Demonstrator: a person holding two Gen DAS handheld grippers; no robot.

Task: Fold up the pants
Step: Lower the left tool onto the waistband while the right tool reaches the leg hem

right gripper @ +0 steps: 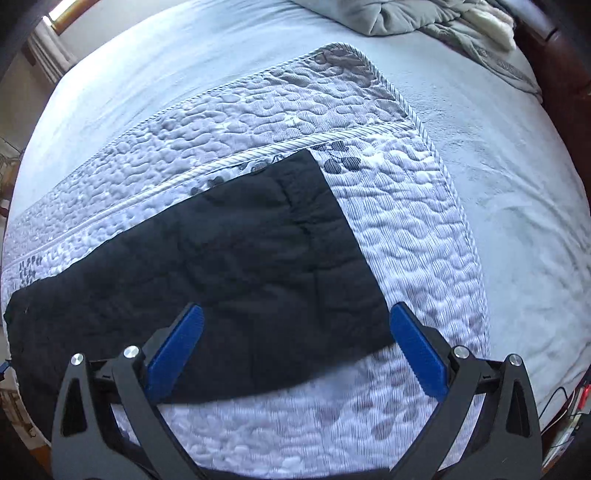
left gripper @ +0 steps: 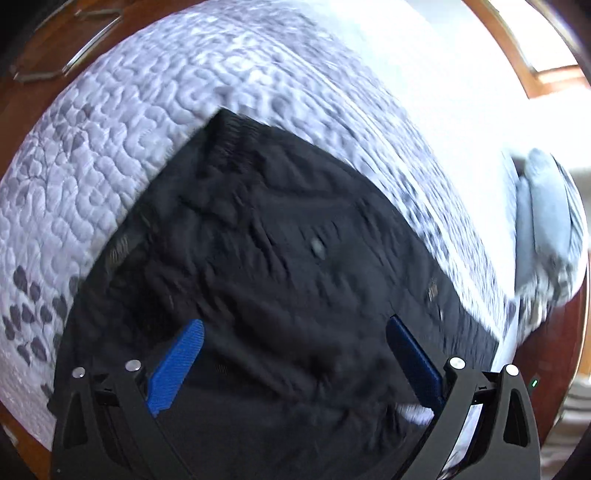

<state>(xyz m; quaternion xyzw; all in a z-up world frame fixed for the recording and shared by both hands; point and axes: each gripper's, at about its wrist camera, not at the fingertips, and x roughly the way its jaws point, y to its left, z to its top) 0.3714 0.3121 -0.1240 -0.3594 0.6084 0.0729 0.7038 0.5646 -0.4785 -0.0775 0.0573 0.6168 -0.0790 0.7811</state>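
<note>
Black pants [right gripper: 221, 280] lie lengthwise across a quilt [right gripper: 406, 240]; the right gripper [right gripper: 295, 332] hangs spread above one end, the left gripper [left gripper: 295, 343] spread over the other.

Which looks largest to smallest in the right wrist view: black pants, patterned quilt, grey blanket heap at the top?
1. patterned quilt
2. black pants
3. grey blanket heap, though it lies farthest from the camera and is cut off by the frame edge, so its true size is unsure.

One black pants [right gripper: 229, 266], one quilt [right gripper: 406, 229], two grippers (both open).
</note>
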